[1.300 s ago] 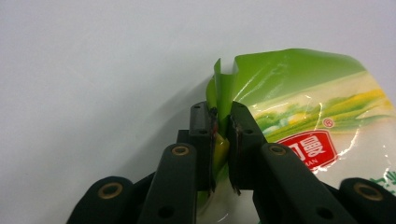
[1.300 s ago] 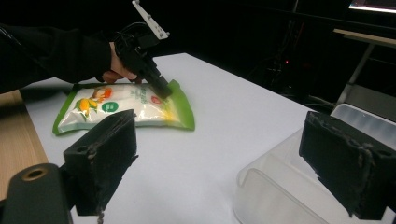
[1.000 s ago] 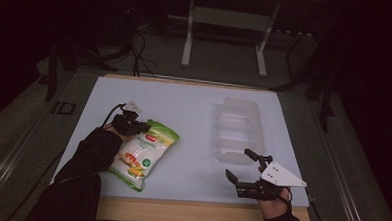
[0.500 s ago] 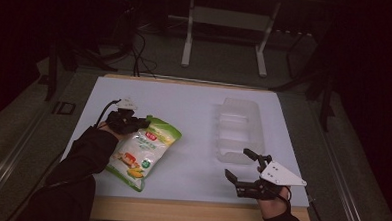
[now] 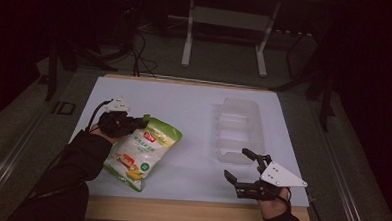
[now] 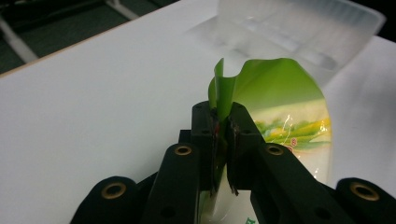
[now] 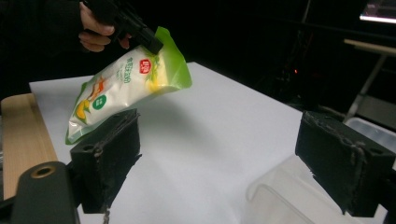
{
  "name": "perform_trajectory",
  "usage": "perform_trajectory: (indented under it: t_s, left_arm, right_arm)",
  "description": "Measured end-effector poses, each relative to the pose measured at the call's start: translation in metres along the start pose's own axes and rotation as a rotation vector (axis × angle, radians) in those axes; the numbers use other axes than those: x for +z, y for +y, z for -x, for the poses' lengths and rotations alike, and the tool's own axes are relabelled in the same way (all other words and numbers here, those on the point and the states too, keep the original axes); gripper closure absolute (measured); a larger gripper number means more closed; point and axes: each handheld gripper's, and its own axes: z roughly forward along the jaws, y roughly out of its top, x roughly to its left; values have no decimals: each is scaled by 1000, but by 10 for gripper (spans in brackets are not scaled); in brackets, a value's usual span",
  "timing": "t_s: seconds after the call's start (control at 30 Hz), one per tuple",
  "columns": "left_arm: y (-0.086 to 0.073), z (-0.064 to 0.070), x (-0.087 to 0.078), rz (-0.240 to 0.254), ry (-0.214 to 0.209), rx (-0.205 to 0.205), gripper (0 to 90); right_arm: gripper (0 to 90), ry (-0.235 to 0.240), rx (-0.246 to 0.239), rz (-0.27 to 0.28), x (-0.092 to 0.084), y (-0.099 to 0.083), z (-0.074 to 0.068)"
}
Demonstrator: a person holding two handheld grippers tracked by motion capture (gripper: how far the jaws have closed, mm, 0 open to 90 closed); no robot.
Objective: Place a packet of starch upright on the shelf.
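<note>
Snack pouch (image 5: 141, 152) is pinched by its green top edge btwn the closed jaws of the left gripper (image 5: 133, 124) and is seen lifted off the white table (image 5: 184, 110) in the right gripper view, w/ its lower end hanging toward the near edge. Right gripper (image 5: 242, 165) is held wide open w/ nothing in it, just beside the near end of the clear plastic tray (image 5: 239, 128).

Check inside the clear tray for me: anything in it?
The tray looks empty: through its clear walls I see bare ribbed compartments and the white table. In the right gripper view its near corner is cut off, so that part is unseen.
</note>
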Motion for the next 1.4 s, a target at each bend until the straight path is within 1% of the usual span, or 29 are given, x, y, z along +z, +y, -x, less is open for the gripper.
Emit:
perform_trajectory:
  t_s: [0.03, 0.1, 0.17, 0.27, 0.3, 0.37, 0.43, 0.53, 0.6, 0.63, 0.67, 0.7, 0.73, 0.77, 0.8, 0.9, 0.93, 1.0, 1.07, 1.1, 1.13, 1.17, 1.2, 1.23, 1.27, 1.3, 1.33, 1.37, 1.4]
  left_arm:
    - [2, 3, -2, -1, -11, 12, 839]
    - [5, 10, -7, 9, -13, 28, 839]
    - [8, 16, -12, 18, -20, 42, 839]
    - [13, 25, -19, 35, -49, 63, 839]
    - [14, 28, -22, 47, -54, 71, 839]
    - [17, 33, -26, 71, -63, 80, 839]
    - [20, 37, -28, 99, -72, 75, 839]
    - [26, 42, -28, 130, -73, 76, 839]
    - [29, 45, -26, 151, -66, 77, 841]
    - [31, 46, -25, 157, -66, 80, 841]
    - [33, 47, -24, 168, -55, 81, 841]
    - [35, 47, -23, 180, -54, 75, 842]
    - [37, 47, -22, 189, -64, 66, 842]
    - [37, 47, -22, 189, -64, 66, 842]
    - [40, 47, -22, 218, -50, 57, 842]
    - [45, 47, -20, 253, -54, 34, 842]
    - [47, 47, -19, 253, -54, 42, 842]
    - [49, 48, -17, 262, -50, 34, 842]
    - [51, 49, -14, 273, -51, 32, 843]
    - [52, 50, -13, 279, -49, 33, 843]
    - [53, 50, -13, 293, -44, 29, 843]
    - [54, 51, -12, 301, -53, 20, 843]
    - [55, 52, -12, 309, -51, 18, 843]
    - [55, 53, -13, 326, -50, 8, 843]
    - [57, 54, -13, 331, -60, 6, 843]
    - [58, 55, -13, 342, -55, 7, 843]
    - [59, 56, -14, 354, -60, 4, 843]
    - [59, 56, -14, 354, -60, 4, 843]
    - [60, 58, -14, 365, -60, -2, 843]
  right_arm:
    - [137, 2, -2, 0, 0, 1, -1]
    - [137, 4, -6, 5, 0, 1, -1]
    - [136, 8, 7, 5, 0, 2, -1]
    - [135, 6, 30, -7, 1, 3, -1]
    - [135, 4, 33, -9, 1, 3, -1]
    - [135, 10, 58, -7, 0, 4, 0]
    - [134, 5, 78, 0, -2, 5, 1]
    - [132, -28, 91, 7, -4, 9, 3]
    - [132, -32, 105, 17, -6, 11, 5]
    - [132, -36, 108, 12, -7, 12, 6]
    - [133, -47, 107, 9, -7, 13, 7]
    - [133, -55, 105, 5, -7, 14, 8]
    - [133, -54, 114, -5, -7, 15, 9]
    - [133, -54, 114, -5, -7, 15, 9]
    - [133, -56, 121, -15, -6, 16, 10]
    - [125, -57, 164, -33, -3, 21, 15]
    - [125, -53, 184, -39, -2, 22, 16]
    - [115, -39, 206, -49, 1, 25, 19]
    - [110, -33, 202, -55, 4, 30, 21]
    - [108, -39, 198, -45, 5, 33, 23]
    - [107, -38, 203, -40, 6, 37, 24]
    - [104, -19, 205, -36, 7, 41, 26]
    - [104, -18, 210, -25, 9, 45, 27]
    - [103, -20, 210, -30, 11, 49, 29]
    - [104, -9, 202, -43, 14, 53, 31]
    - [104, -18, 187, -42, 17, 56, 32]
    - [105, -14, 166, -42, 20, 58, 33]
    - [105, -14, 166, -42, 20, 58, 33]
    - [130, 0, 158, -59, 25, 61, 34]
